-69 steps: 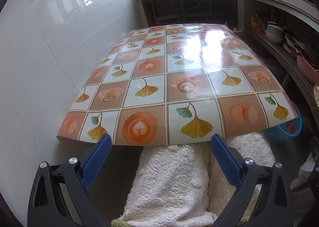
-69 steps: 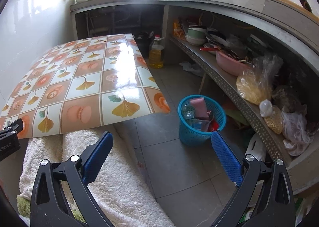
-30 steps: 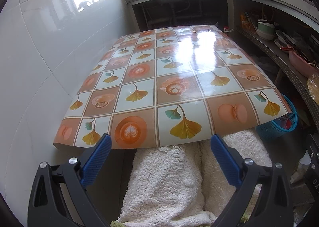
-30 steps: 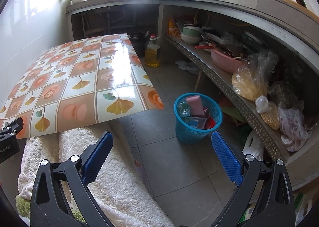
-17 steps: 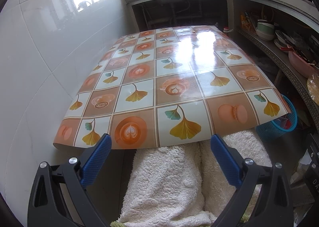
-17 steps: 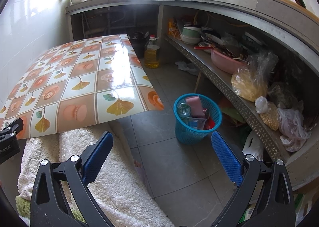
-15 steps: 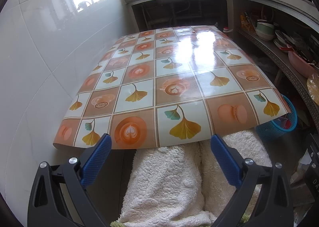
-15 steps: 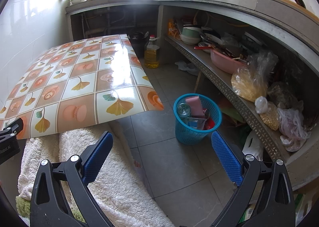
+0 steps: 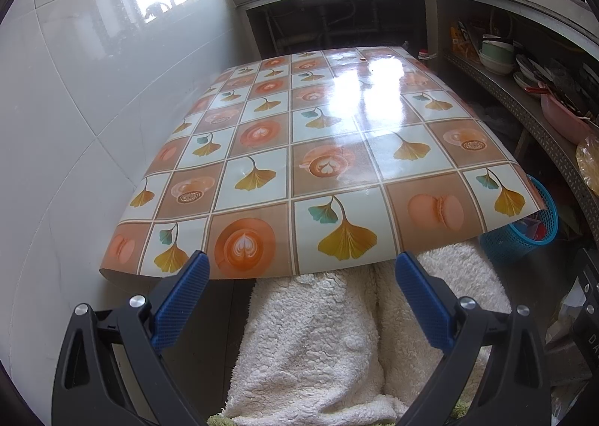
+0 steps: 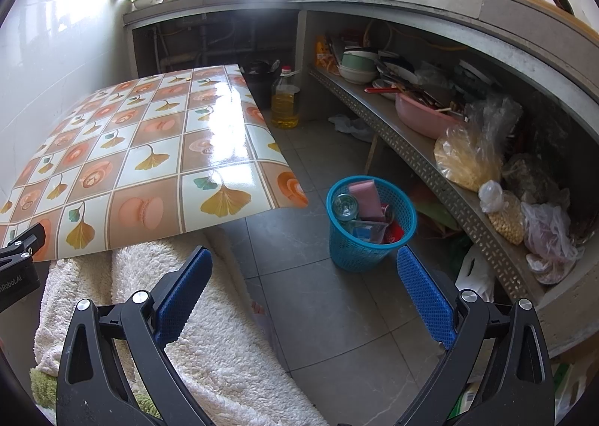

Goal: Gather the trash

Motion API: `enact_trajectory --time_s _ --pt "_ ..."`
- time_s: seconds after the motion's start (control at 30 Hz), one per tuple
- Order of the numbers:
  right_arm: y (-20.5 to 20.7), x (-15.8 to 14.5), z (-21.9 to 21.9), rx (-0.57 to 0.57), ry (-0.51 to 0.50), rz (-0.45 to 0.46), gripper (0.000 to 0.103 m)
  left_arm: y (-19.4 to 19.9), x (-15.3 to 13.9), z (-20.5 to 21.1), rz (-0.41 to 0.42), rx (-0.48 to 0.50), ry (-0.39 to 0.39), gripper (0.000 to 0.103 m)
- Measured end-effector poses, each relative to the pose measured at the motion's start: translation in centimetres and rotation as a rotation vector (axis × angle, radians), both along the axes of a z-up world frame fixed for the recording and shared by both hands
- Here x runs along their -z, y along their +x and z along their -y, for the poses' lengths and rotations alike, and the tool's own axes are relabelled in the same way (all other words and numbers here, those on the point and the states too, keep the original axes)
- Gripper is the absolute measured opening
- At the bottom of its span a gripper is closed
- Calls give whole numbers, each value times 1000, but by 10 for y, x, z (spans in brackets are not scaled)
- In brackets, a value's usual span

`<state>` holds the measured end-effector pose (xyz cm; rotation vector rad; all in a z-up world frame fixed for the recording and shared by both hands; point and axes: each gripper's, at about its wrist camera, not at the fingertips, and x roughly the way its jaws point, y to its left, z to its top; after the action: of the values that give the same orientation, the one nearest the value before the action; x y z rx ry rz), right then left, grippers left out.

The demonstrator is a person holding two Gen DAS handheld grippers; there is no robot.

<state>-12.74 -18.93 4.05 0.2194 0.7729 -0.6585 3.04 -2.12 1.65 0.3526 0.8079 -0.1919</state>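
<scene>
Kitchen floor of grey tiles (image 10: 322, 298), glossy ginkgo-print tabletop (image 9: 318, 148) sitting at left. Left gripper (image 9: 301, 276) hovering at its near edge, jaws spread, empty. Right gripper (image 10: 303, 272) also spread, empty, facing blue mesh plastic bin (image 10: 368, 238) holding trash on the floor.

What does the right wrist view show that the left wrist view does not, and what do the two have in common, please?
Only the right wrist view shows what lies inside the blue basket, the oil bottle on the floor, and the bags on the shelf. Only the left wrist view shows the tablecloth's left edge, beside the white wall. Both show the tablecloth, the white fleece below it, the basket, and an open, empty gripper: left, right.
</scene>
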Motion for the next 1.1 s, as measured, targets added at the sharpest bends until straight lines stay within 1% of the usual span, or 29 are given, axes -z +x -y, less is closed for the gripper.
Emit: enact_trajectory --time_s 1.1 --pt "-2 0 -5 10 0 6 95 -3 1 2 0 11 4 97"
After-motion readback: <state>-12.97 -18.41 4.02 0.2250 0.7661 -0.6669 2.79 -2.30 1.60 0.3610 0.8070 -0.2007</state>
